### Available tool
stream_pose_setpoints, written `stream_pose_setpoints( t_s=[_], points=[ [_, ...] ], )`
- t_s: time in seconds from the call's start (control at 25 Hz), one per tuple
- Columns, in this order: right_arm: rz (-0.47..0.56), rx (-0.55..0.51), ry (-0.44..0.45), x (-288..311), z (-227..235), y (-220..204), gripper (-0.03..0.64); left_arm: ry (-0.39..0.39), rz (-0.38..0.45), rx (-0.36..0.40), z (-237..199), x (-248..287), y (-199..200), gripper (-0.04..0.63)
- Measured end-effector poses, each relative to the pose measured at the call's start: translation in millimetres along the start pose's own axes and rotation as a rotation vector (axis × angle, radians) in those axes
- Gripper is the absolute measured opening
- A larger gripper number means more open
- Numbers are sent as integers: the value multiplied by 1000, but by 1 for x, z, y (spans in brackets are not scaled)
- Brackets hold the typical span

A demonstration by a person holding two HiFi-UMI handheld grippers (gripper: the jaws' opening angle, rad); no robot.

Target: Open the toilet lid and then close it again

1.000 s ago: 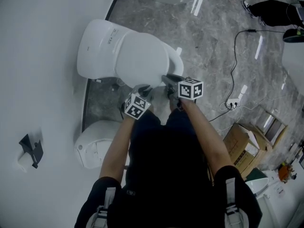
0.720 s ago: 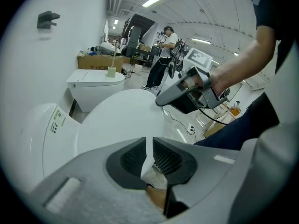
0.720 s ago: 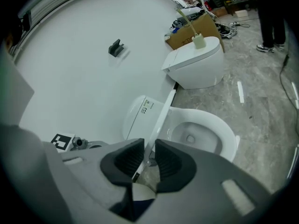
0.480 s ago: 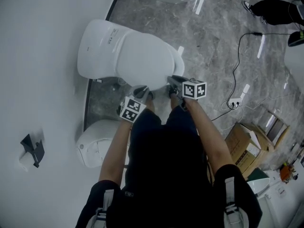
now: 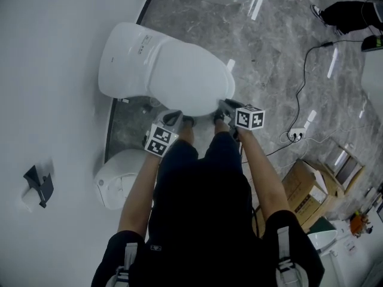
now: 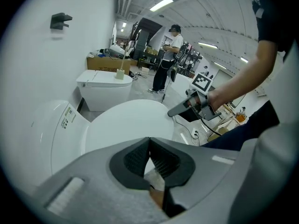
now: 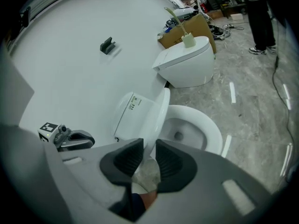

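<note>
Head view: right hand-held gripper (image 7: 149,148) clamped on toilet lid (image 5: 182,76), left hand-held gripper (image 6: 149,146) together.

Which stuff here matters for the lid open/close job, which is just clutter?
Job: toilet lid, tilted up; toilet bowl; right gripper, clamped on the lid's edge; left gripper, shut and empty.
Lying about: neighbouring toilet; cardboard box; power strip with cable; black wall bracket.
</note>
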State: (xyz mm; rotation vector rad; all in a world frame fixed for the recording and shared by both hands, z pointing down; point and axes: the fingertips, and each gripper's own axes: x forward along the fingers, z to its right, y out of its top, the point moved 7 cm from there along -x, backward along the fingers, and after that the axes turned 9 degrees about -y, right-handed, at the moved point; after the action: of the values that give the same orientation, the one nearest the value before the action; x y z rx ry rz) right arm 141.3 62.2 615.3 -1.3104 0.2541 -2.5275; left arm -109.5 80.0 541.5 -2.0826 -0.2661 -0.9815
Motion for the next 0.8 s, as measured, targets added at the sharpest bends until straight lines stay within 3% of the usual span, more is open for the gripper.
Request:
stream_pose_setpoints(
  t_s=[0.52, 0.8],
  points=[
    [63, 60, -46, 14, 33, -22, 92, -12, -29, 22, -15, -4, -14, 11],
    [58, 66, -62, 21, 53, -27, 97, -43, 53, 21, -16, 3, -11, 11]
  ],
)
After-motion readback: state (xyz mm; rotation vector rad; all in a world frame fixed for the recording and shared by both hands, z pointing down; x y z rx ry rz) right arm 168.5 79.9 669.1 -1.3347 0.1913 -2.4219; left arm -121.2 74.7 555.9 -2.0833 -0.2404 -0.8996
